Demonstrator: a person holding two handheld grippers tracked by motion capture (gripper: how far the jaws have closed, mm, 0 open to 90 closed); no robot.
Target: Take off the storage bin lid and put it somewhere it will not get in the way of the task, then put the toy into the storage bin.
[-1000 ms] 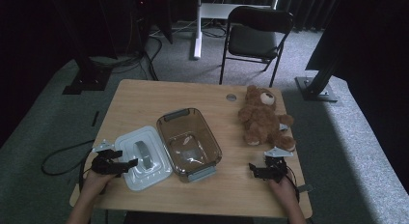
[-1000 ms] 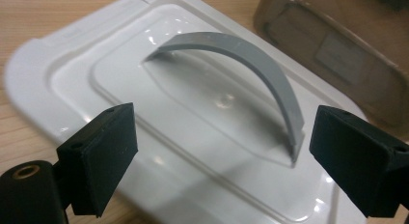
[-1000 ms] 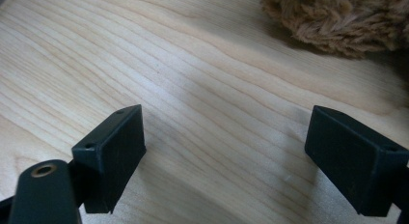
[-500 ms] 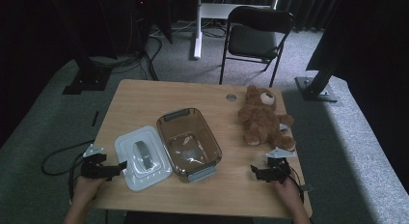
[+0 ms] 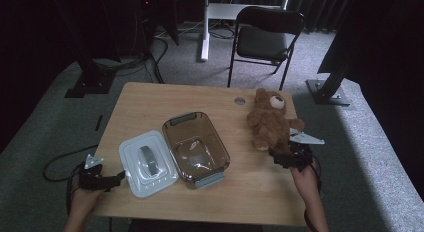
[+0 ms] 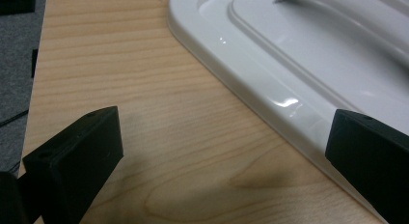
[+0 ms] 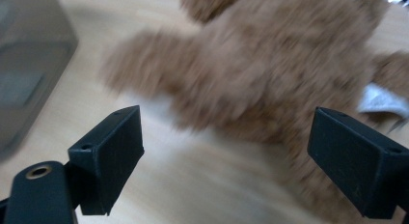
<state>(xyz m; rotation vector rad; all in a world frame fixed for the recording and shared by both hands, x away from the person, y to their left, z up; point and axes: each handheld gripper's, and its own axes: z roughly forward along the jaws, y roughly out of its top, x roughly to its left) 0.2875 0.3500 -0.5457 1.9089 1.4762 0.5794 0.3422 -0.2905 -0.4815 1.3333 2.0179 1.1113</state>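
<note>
While the brown teddy bear (image 5: pixel 268 121) lies on its back at the right side of the tabletop (image 5: pixel 165 99), head toward the far edge and legs toward the person, the right tongs (image 5: pixel 289 157) hover just beside its feet with the jaws spread wide and nothing between them. In the right gripper view the bear (image 7: pixel 270 64) is blurred, its body lying just ahead of the open jaws and a white tag (image 7: pixel 381 101) showing at one leg.

Left of the bear, near the middle of the tabletop, stands a clear brownish container (image 5: pixel 218 143) with grey handles at its two ends. Touching its left wall lies the white lid (image 5: pixel 131 164), top side up, with a grey handle in its middle.

At the left front edge, the left tongs (image 5: pixel 114 179) rest low just beside the lid's near corner; their jaws have just been opening and stand wide, with only bare wood and the lid's rim (image 6: pixel 251 96) between them, nothing gripped.

Beyond the tabletop, a dark folding chair (image 5: pixel 267 39) stands on grey carpet.
</note>
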